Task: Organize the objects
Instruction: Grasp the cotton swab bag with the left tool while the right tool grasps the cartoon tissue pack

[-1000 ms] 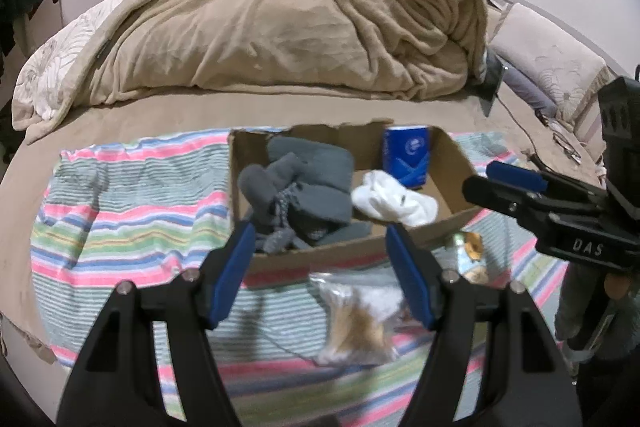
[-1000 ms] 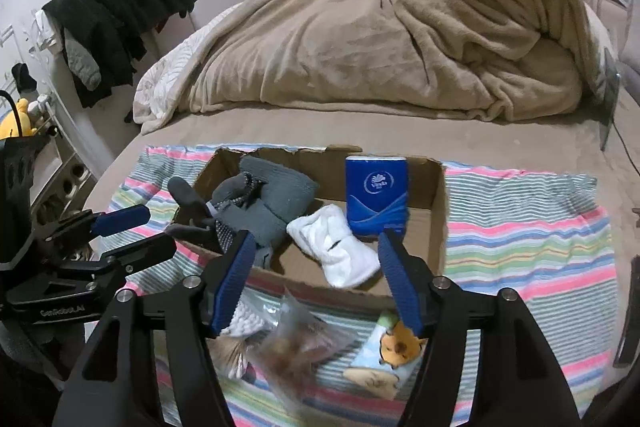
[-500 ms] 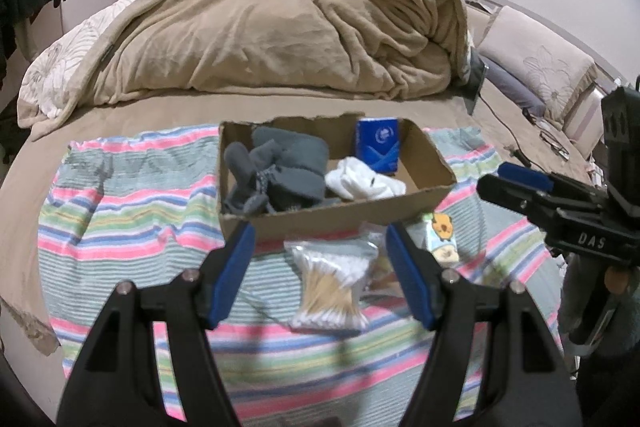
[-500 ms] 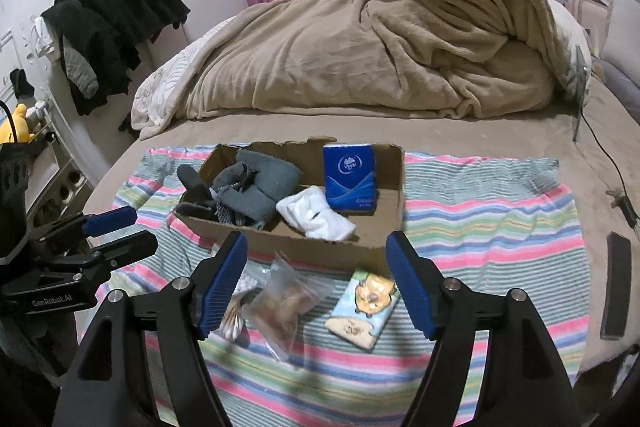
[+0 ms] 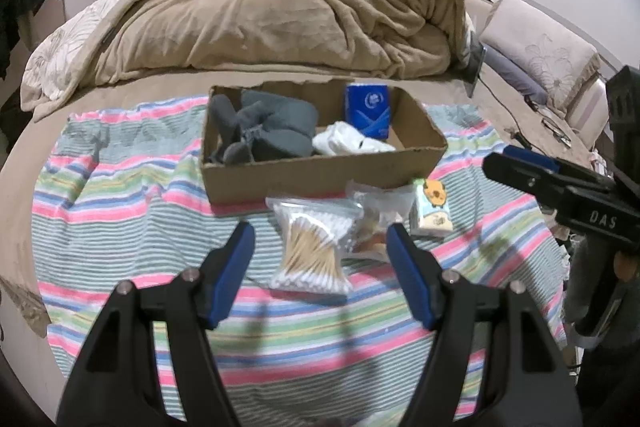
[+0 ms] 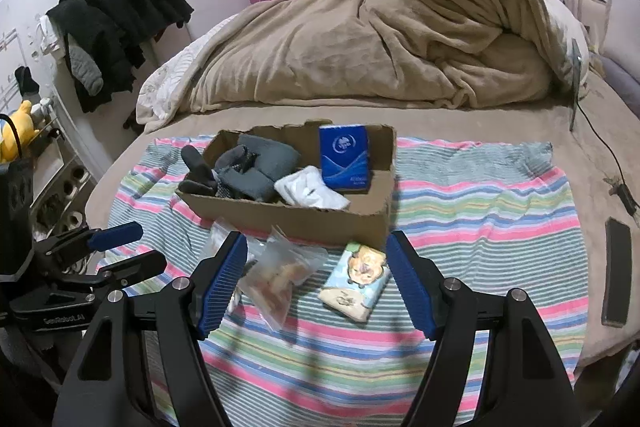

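In the left wrist view the left tongs [image 5: 320, 247] stand apart and empty in the lower middle, over the bag of cotton swabs [image 5: 310, 251] on the striped towel [image 5: 120, 211], just below the cardboard box [image 5: 320, 175] at centre; it looks like a pause between picks, and the next move calls for dropping onto the bag. In the right wrist view the right tongs [image 6: 316, 279], jaws just widened and empty, frame a snack bag [image 6: 280, 277] and cartoon tissue pack [image 6: 356, 281] close under the box's near wall, with bare towel to the right and a phone [image 6: 616, 271] near the bed edge.
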Action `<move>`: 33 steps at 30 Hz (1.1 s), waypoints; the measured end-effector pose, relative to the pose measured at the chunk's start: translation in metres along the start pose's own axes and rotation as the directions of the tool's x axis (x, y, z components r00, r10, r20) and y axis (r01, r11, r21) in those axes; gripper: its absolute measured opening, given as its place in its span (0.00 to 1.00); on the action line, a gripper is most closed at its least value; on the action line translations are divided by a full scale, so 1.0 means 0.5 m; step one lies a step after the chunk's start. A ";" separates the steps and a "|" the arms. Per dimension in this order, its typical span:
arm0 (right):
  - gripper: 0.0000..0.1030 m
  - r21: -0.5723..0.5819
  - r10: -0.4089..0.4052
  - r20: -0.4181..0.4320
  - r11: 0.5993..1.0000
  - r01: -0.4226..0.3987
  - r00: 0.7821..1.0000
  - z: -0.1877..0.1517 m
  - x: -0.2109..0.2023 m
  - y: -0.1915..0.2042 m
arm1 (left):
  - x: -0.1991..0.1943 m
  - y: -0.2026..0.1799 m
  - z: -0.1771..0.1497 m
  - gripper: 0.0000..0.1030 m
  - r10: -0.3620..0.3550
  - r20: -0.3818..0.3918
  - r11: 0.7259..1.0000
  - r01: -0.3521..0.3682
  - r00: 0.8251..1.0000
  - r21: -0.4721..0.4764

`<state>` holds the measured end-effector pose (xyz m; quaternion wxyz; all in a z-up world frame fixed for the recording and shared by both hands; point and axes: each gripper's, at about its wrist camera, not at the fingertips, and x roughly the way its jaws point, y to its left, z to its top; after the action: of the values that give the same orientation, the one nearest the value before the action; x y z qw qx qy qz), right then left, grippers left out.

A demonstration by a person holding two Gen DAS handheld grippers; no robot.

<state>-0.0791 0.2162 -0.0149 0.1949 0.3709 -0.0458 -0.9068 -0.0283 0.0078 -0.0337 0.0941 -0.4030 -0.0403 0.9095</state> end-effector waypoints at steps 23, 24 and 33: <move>0.73 0.041 -0.037 -0.140 0.998 0.043 0.989 -0.065 0.095 -0.056 | 0.126 0.026 -0.065 0.74 -0.020 -0.120 0.999 0.015 0.993 -0.046; 0.73 0.041 -0.037 -0.149 0.998 0.044 0.988 -0.066 0.104 -0.057 | 0.131 0.028 -0.064 0.75 -0.018 -0.124 0.999 0.012 0.992 -0.047; 0.73 0.051 -0.036 -0.198 0.998 0.047 0.980 -0.073 0.158 -0.066 | 0.168 0.040 -0.061 0.75 -0.022 -0.148 0.999 0.016 0.989 -0.043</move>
<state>-0.1157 0.2182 -0.1005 0.1690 0.4649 -0.0437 -0.8680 -0.0638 0.0052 -0.1183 0.0972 -0.4709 -0.0559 0.8750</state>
